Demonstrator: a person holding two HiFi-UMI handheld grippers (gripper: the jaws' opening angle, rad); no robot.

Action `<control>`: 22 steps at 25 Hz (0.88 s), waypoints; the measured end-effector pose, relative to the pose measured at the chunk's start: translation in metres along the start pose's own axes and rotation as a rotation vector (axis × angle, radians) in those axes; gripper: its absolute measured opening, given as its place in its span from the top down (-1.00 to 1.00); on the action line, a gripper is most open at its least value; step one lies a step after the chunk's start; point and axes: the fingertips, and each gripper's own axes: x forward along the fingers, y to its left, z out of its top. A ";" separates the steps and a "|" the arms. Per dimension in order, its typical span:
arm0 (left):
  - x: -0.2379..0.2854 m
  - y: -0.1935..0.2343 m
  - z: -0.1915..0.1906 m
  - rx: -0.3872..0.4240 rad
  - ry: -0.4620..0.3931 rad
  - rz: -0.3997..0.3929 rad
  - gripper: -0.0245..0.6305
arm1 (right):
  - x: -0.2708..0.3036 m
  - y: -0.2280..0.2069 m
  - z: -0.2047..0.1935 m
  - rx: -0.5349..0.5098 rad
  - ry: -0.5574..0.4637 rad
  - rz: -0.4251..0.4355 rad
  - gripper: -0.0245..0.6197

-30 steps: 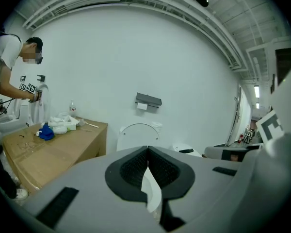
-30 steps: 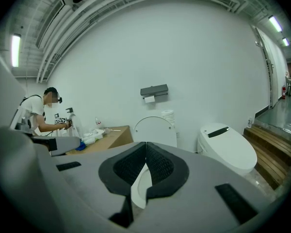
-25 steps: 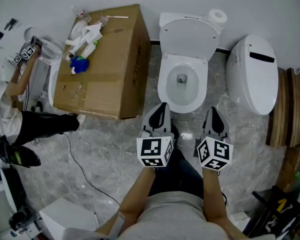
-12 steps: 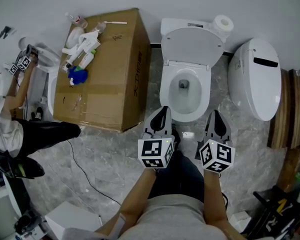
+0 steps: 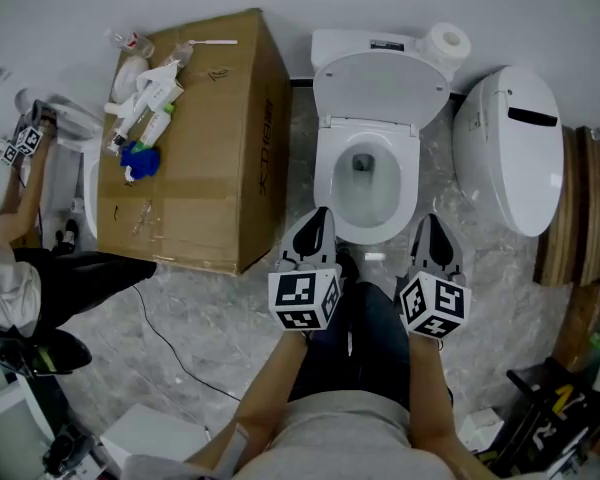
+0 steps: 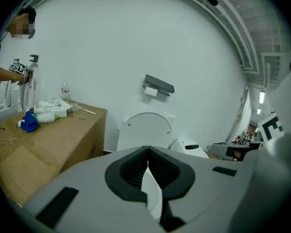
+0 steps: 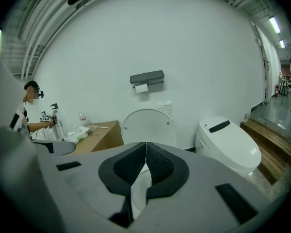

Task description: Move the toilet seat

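In front of the toilet (image 5: pixel 365 183): a person stands on the grey marble floor (image 5: pixel 210 298), legs just short of the bowl's front edge, with one hand-held gripper in each hand, both pointing at the toilet.
Left hand-held gripper (image 5: pixel 322 218): jaws pressed together with nothing between them. From above, its tip lies at the front-left edge of the toilet's bowl; whether it touches cannot be told.
Right hand-held gripper (image 5: pixel 429 222): jaws pressed together, also empty. Its tip is just beside the bowl's front-right edge, over the floor.
Toilet seat (image 5: pixel 380 88): raised and leaning back toward the tank at the far side of the toilet, with the bowl open beneath it. Seat and lid cannot be told apart.
Tank top: a toilet-paper roll (image 5: pixel 450 40) stands at the toilet's far right corner.
Left of the toilet: a large cardboard box (image 5: pixel 220 138) whose right wall runs near the bowl's side, with a narrow strip of floor between. Bottles and a blue cloth (image 5: pixel 138 160) lie on its top.
Right of the toilet: a second toilet (image 5: pixel 508 148) with its lid shut, separated by a strip of floor; wooden boards (image 5: pixel 570 208) lie beyond it.
Room to move: the widest floor lies left of the person, in front of the box, and is crossed by a thin black cable (image 5: pixel 170 348).
Far left of the toilet: another person (image 5: pixel 20 258), beyond the box.
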 end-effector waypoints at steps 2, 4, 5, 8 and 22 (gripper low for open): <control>0.005 0.005 -0.004 -0.011 0.012 0.006 0.88 | 0.007 -0.002 -0.005 -0.017 0.014 -0.005 0.87; 0.010 0.009 -0.009 -0.024 0.025 0.016 0.88 | 0.014 -0.003 -0.010 -0.025 0.033 -0.002 0.87; 0.013 0.010 -0.012 -0.027 0.033 0.021 0.88 | 0.017 -0.004 -0.013 -0.022 0.042 0.002 0.87; 0.020 0.014 -0.020 -0.038 0.054 0.038 0.88 | 0.025 -0.007 -0.018 -0.016 0.064 0.016 0.87; 0.067 0.025 -0.062 -0.031 0.163 0.094 0.88 | 0.074 -0.027 -0.056 -0.031 0.197 0.106 0.87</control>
